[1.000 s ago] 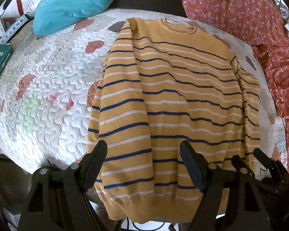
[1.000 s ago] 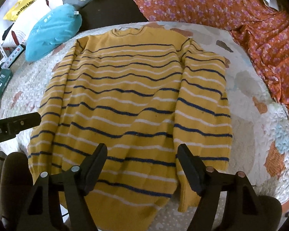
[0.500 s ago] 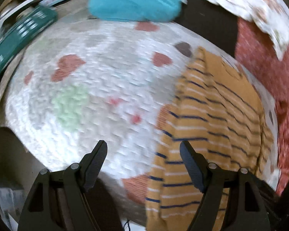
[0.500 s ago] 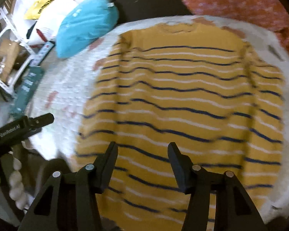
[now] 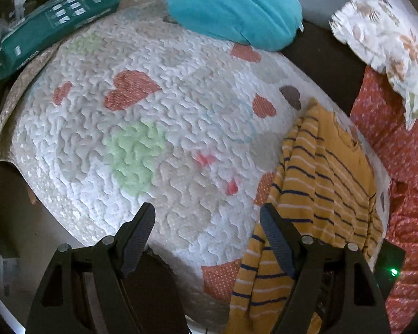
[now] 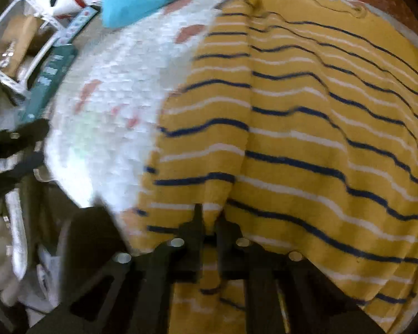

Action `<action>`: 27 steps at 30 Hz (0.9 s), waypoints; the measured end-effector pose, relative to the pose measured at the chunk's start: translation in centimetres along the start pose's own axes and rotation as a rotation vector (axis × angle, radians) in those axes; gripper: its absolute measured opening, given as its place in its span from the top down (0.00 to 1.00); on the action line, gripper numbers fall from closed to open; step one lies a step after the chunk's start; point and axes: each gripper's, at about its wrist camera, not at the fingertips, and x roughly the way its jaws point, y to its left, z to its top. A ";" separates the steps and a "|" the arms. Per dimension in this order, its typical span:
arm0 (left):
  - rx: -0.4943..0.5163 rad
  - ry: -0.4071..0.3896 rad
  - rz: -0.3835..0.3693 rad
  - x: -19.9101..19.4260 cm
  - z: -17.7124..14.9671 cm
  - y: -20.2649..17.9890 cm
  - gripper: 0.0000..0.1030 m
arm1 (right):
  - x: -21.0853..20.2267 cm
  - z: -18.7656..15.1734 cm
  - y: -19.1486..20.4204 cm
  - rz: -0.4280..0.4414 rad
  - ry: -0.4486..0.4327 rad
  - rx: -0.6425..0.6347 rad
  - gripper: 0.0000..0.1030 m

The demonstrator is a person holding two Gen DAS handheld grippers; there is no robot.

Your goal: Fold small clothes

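Through the left wrist view I see my left gripper with its jaws wide apart and nothing between them, low in the frame over the white quilt. The yellow striped sweater lies at the lower right; a teal pillow sits top centre.

Through the right wrist view, blurred, my right gripper at bottom centre is closing, jaws nearly together on a fold of the yellow striped sweater, which fills the right of the frame.

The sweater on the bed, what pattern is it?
The sweater is mustard yellow with navy and white stripes, clearest in the right wrist view.
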 end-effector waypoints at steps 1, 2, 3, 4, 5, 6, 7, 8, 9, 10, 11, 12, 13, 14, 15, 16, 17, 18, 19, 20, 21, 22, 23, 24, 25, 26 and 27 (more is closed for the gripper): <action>-0.016 -0.011 -0.004 -0.4 0.3 0.7 0.25 | -0.6 0.2 0.8 -0.010 -0.016 -0.025 0.93; -0.028 -0.018 -0.007 -0.7 0.4 1.3 0.25 | -1.1 0.4 2.1 -0.020 -0.036 -0.071 0.93; -0.044 -0.027 -0.011 -1.1 0.6 1.9 0.25 | -1.5 0.8 3.3 -0.018 -0.047 -0.105 0.93; -0.058 -0.035 -0.016 -1.5 0.8 2.6 0.25 | -1.8 1.3 4.6 -0.002 -0.054 -0.133 0.93; -0.069 -0.045 -0.019 -2.0 0.9 3.3 0.25 | -1.7 1.9 5.7 0.017 -0.055 -0.151 0.93; -0.079 -0.057 -0.019 -2.6 1.0 4.0 0.25 | -1.4 2.9 7.2 0.041 -0.051 -0.178 0.93; -0.091 -0.069 -0.016 -3.1 1.1 4.8 0.25 | -1.1 3.7 8.2 0.051 -0.050 -0.195 0.93; -0.104 -0.082 -0.011 -3.7 1.1 5.7 0.25 | -0.4 5.0 9.7 0.065 -0.049 -0.215 0.93; -0.116 -0.090 -0.007 -4.2 1.2 6.4 0.25 | 0.4 6.1 11.1 0.080 -0.046 -0.228 0.93; -0.133 -0.099 -0.001 -4.6 1.1 7.2 0.25 | 1.3 7.3 12.6 0.094 -0.040 -0.243 0.93; -0.150 -0.107 0.007 -5.1 1.1 8.1 0.25 | 2.5 8.8 14.3 0.103 -0.035 -0.258 0.93; -0.162 -0.113 0.015 -5.3 1.1 8.8 0.25 | 3.5 9.9 15.8 0.112 -0.027 -0.267 0.93; -0.175 -0.118 0.031 -5.6 1.0 9.7 0.25 | 4.8 11.1 17.4 0.120 -0.016 -0.274 0.93; -0.184 -0.121 0.042 -5.8 0.8 10.4 0.25 | 6.1 12.3 19.3 0.118 -0.010 -0.290 0.93; -0.196 -0.120 0.052 -5.9 0.6 11.1 0.25 | 7.1 13.1 20.8 0.107 -0.011 -0.312 0.93; -0.210 -0.117 0.058 -6.0 0.4 11.7 0.25 | 8.0 13.9 22.4 0.088 -0.014 -0.343 0.93; -0.223 -0.112 0.060 -6.0 0.3 12.3 0.25 | 9.1 14.7 23.9 0.065 -0.011 -0.379 0.92; -0.231 -0.110 0.060 -6.1 0.1 12.7 0.25 | 9.8 15.0 24.7 0.053 -0.002 -0.398 0.89; -0.235 -0.107 0.060 -6.1 0.0 13.0 0.25 | 10.5 15.4 25.3 0.037 0.009 -0.408 0.88; -0.237 -0.103 0.058 -6.0 -0.1 13.2 0.25 | 11.0 15.6 25.6 0.027 0.011 -0.409 0.86; -0.237 -0.100 0.055 -5.9 -0.1 13.3 0.25 | 11.0 15.7 25.5 0.032 0.008 -0.404 0.81; -0.234 -0.096 0.052 -5.7 -0.1 13.3 0.25 | 10.7 15.6 25.2 0.055 0.003 -0.394 0.72; -0.230 -0.090 0.050 -5.4 -0.1 13.3 0.25 | 10.1 15.4 24.4 0.076 -0.005 -0.379 0.68; -0.225 -0.081 0.044 -5.1 -0.1 13.1 0.25 | 9.5 15.2 23.7 0.078 -0.013 -0.370 0.65; -0.219 -0.074 0.034 -4.8 -0.2 12.9 0.25 | 8.7 14.9 22.6 0.076 -0.022 -0.360 0.65; -0.212 -0.066 0.024 -4.6 -0.3 12.5 0.25 | 7.6 14.5 21.0 0.072 -0.032 -0.345 0.65; -0.206 -0.061 0.017 -4.3 -0.3 12.1 0.25 | 6.4 14.0 19.4 0.065 -0.043 -0.326 0.65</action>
